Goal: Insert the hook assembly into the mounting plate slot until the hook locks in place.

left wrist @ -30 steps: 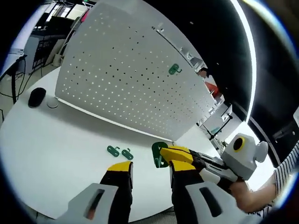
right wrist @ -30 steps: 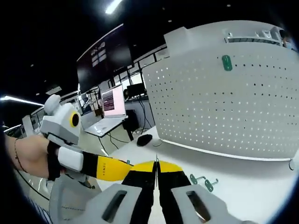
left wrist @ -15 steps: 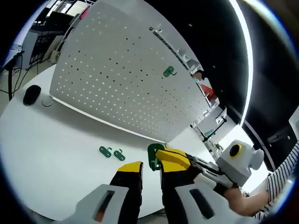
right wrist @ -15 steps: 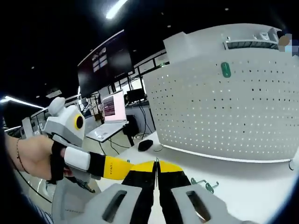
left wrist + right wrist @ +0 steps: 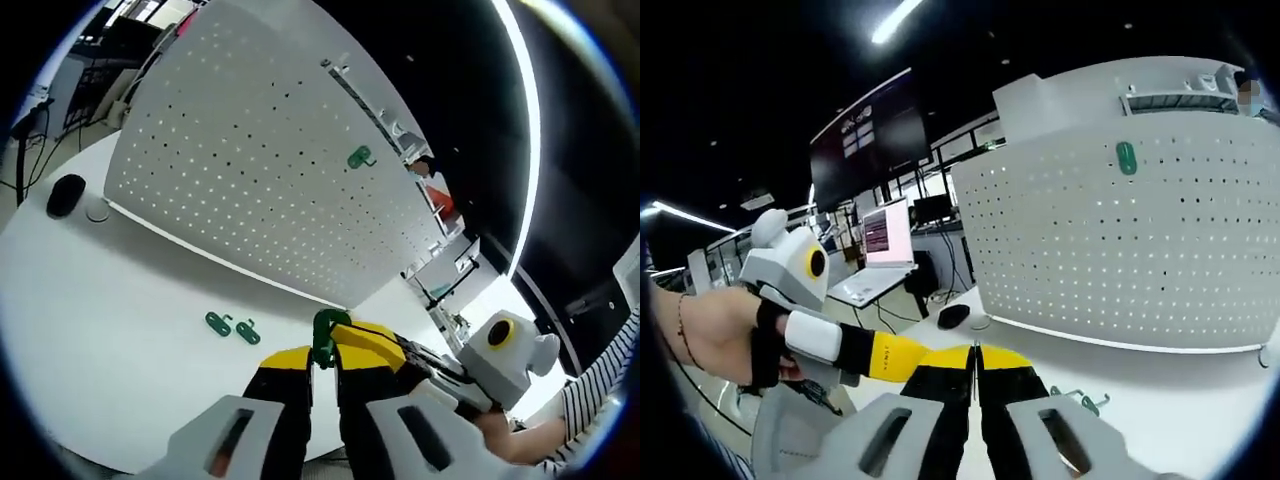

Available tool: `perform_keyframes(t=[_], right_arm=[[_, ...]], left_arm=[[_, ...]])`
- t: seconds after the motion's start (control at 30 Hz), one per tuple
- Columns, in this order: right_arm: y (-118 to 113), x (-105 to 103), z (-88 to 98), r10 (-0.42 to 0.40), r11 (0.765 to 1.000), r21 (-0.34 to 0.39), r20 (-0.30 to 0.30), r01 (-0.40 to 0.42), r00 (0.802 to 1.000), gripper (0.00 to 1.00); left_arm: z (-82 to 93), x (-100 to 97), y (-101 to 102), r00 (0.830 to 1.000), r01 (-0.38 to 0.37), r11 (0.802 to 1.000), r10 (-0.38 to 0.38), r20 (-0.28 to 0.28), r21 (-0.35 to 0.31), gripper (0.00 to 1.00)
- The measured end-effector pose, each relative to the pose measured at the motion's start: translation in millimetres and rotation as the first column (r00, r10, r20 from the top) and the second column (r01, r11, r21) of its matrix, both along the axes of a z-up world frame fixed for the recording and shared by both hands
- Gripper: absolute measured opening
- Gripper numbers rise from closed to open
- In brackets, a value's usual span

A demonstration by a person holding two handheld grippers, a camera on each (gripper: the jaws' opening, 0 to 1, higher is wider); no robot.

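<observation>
While right gripper (image 5: 975,352) jaws pinch a green hook (image 5: 322,335), left gripper (image 5: 322,362) jaws close narrowly around it, above white table (image 5: 110,300).

white table (image 5: 110,330) | pegboard (image 5: 250,170) standing | two green hooks (image 5: 232,326) | black mouse (image 5: 62,194)

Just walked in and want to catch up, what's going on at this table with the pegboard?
A person works two handheld grippers. The right gripper is shut on a green hook, and the left gripper closes in beside it. One hook already hangs on the white pegboard; two spare hooks lie on the table.
</observation>
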State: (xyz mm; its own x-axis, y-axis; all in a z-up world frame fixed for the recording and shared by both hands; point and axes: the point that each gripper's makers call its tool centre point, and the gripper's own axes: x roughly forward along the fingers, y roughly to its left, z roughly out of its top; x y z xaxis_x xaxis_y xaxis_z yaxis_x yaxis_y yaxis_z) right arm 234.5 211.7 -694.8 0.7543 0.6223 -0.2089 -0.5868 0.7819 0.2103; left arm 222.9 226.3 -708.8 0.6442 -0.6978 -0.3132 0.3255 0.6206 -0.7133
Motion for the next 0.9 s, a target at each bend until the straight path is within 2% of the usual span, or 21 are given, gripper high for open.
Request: perform_keyframes(t=[0.53,0.9], right_arm=[[0.4,-2.0,5.4,0.006,1.0,-0.01,0.039,-0.006,0.999,0.0],[-2.4,-2.8,3.7,0.01,1.0,0.006,0.018,-0.01,1.0,0.0]], left_arm=[[6.7,-1.7,-2.1,1.0,0.011,1.0,-0.011,0.014,-0.019,0.04],[6.3,-3.8,-5.9,0.998,0.052,0.998,-0.053,0.043,0.022,0.02]])
